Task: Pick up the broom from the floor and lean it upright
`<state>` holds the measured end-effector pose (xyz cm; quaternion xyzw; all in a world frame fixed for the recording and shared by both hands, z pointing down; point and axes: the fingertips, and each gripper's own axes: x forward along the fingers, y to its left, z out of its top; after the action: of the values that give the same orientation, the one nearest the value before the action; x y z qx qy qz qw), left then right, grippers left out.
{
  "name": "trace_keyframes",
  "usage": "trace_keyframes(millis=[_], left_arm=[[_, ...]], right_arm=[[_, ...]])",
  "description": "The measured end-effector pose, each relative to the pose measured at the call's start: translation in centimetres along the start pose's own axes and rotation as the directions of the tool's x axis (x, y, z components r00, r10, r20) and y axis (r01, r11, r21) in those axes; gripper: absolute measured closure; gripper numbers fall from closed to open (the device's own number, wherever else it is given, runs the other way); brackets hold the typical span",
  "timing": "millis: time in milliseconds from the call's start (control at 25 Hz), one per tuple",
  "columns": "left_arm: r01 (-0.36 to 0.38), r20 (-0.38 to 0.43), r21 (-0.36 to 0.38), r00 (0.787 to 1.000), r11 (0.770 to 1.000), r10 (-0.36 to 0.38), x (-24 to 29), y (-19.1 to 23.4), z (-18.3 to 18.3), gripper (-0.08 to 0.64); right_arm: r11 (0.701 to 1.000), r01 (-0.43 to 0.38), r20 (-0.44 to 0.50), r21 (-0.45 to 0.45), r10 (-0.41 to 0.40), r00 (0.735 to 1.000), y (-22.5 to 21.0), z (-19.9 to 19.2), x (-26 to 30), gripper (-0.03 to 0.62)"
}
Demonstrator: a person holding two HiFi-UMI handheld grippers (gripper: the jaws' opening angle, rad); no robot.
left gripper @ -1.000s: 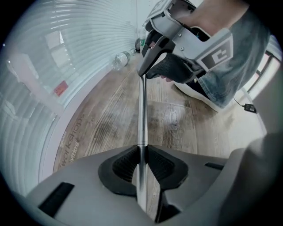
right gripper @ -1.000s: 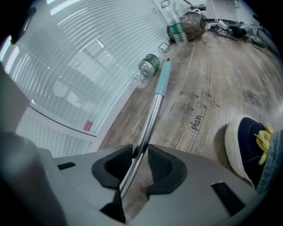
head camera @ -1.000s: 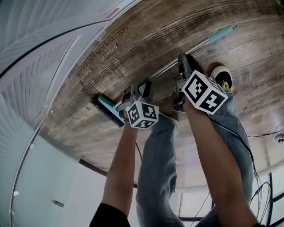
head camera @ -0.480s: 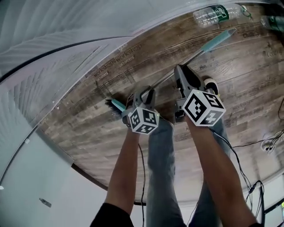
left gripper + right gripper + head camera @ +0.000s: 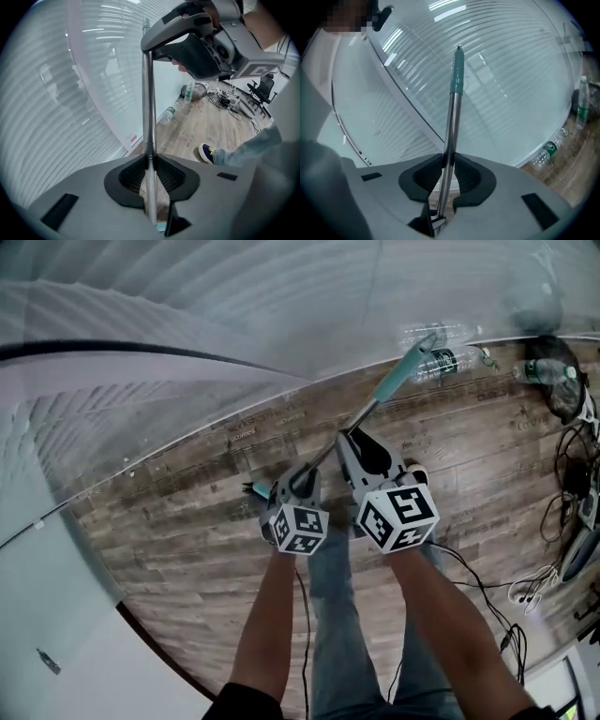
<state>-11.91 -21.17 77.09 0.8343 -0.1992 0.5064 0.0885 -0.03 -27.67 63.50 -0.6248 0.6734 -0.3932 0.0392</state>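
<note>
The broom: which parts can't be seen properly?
- Broom head: head view, mostly behind the left gripper; whether it touches the floor is unclear.
- Left gripper view: only a teal sliver shows under the gripper body.
- Right gripper view: the head is out of frame.
- Bottle label: head view, too small.

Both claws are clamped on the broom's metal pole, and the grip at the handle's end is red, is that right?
Not quite: the grip is teal, not red, as the right gripper view shows. The left claw and right claw are both clamped on the metal pole, the right having just tightened on it.
</note>
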Motion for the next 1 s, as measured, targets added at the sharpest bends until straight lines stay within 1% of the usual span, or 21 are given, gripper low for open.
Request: trace_keyframes(millis=[160, 320, 400, 440, 560, 600, 640, 720, 800, 840, 920, 1000], left_arm=[[-0.041, 0.051, -0.081, 0.998, 0.996, 0.045, -4.6, 1.5, 2.3, 0.474], [-0.058, 0.099, -0.157, 0.992, 0.986, 0.074, -8.7, 2.7, 3.7, 0.474], [-0.067, 0.113, -0.206, 0.989, 0.976, 0.091, -9.9, 3.3, 4.0, 0.473], [-0.069, 0.118, -0.23, 0.988, 0.971, 0.098, -10.3, 3.6, 4.0, 0.474], [-0.085, 0.13, -0.303, 0.983, 0.949, 0.13, -11.1, 4.4, 3.6, 0.473], [-0.094, 0.129, -0.324, 0.981, 0.941, 0.142, -11.2, 4.7, 3.3, 0.473], [-0.102, 0.123, -0.342, 0.981, 0.934, 0.152, -11.2, 5.1, 3.0, 0.474], [-0.12, 0.101, -0.37, 0.981, 0.921, 0.168, -11.1, 6.0, 2.0, 0.474], [-0.132, 0.077, -0.391, 0.982, 0.911, 0.175, -11.0, 6.8, 0.8, 0.474], [-0.13, 0.068, -0.397, 0.983, 0.909, 0.17, -10.8, 7.1, 0.2, 0.474], [-0.116, 0.052, -0.389, 0.988, 0.914, 0.148, -10.4, 7.4, -1.0, 0.474], [-0.102, 0.041, -0.385, 0.991, 0.917, 0.128, -10.0, 7.7, -1.9, 0.474]], right_arm=[[0.989, -0.089, -0.017, -0.12, 0.088, 0.996, 5.8, 3.9, -1.4, 0.503], [0.957, -0.156, -0.047, -0.246, 0.149, 0.988, 12.1, 6.3, -3.0, 0.505], [0.929, -0.2, -0.08, -0.31, 0.184, 0.98, 14.8, 6.7, -3.4, 0.506], [0.91, -0.227, -0.103, -0.346, 0.204, 0.974, 16.0, 6.7, -3.4, 0.506], [0.841, -0.315, -0.177, -0.439, 0.263, 0.948, 18.8, 6.1, -3.2, 0.506], [0.825, -0.337, -0.196, -0.455, 0.276, 0.941, 19.5, 5.9, -2.9, 0.506], [0.815, -0.35, -0.21, -0.462, 0.282, 0.936, 19.9, 5.7, -2.5, 0.506], [0.812, -0.357, -0.227, -0.462, 0.281, 0.933, 20.5, 5.0, -1.5, 0.506], [0.818, -0.353, -0.24, -0.455, 0.269, 0.933, 20.8, 4.0, -0.6, 0.506], [0.82, -0.352, -0.25, -0.451, 0.262, 0.932, 20.9, 3.5, -0.2, 0.506], [0.818, -0.36, -0.275, -0.449, 0.256, 0.926, 21.2, 2.4, 0.3, 0.506], [0.803, -0.387, -0.305, -0.453, 0.268, 0.914, 21.7, 1.3, 0.8, 0.506]])
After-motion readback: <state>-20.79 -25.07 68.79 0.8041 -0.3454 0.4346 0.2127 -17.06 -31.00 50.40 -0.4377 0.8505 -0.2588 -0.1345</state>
